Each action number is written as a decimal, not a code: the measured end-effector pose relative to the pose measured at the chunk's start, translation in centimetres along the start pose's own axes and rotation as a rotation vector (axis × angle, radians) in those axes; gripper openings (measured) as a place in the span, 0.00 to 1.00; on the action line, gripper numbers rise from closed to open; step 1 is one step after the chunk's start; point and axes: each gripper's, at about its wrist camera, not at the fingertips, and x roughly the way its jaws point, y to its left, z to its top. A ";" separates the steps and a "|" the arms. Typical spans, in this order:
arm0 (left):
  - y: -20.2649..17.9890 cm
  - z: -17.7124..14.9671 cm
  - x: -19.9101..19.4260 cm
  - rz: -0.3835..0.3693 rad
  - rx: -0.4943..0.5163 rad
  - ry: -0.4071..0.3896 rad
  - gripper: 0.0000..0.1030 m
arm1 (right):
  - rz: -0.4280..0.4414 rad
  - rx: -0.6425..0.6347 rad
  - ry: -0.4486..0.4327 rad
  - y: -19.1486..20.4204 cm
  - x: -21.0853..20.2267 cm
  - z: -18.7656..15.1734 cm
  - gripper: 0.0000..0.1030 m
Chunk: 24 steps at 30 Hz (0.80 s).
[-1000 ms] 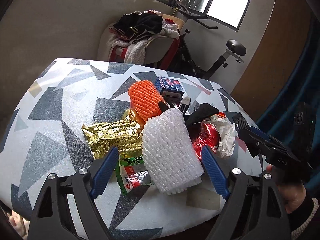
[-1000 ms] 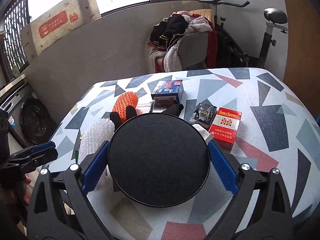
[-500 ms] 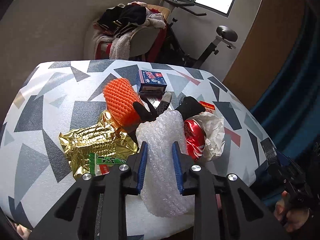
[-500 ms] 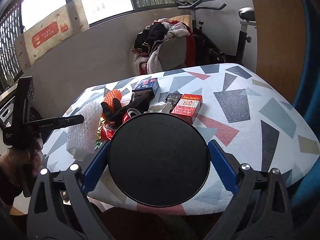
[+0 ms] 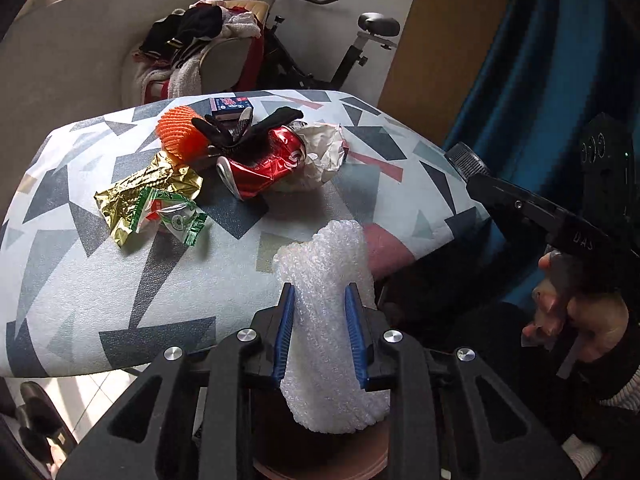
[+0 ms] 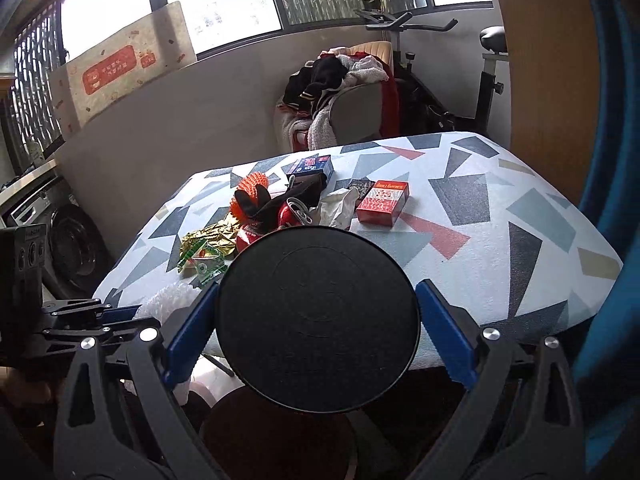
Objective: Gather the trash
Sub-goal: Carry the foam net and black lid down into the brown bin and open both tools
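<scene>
Beyond the desk (image 6: 500,216) we saw a chair (image 6: 356,116) piled with clothes (image 6: 332,72), an exercise bike (image 5: 352,52) to its right, a blue curtain (image 5: 532,80) farther right, and a washing machine (image 6: 72,240) at far left.

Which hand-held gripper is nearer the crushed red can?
Left. The left hand-held gripper, shut on foam wrap, is nearer the can. The right hand-held gripper, holding a black lid, sits back off the table's edge.

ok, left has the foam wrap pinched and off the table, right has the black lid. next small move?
Probably lower the foam wrap over the brown bin and open the left gripper: the wrap hangs past the table edge above the bin, and the right gripper holds the black lid aside.
</scene>
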 end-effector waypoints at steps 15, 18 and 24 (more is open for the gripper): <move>1.6 -3.4 -6.4 0.280 -0.056 -0.135 0.84 | 0.088 -0.138 0.297 5.6 5.5 -10.0 0.92; 2.9 -4.2 -7.8 0.295 -0.119 -0.177 0.88 | 0.094 -0.227 0.369 7.5 6.8 -11.4 0.92; 5.3 -4.7 -8.6 0.317 -0.214 -0.182 0.88 | 0.191 -0.253 0.407 8.9 7.6 -12.0 0.92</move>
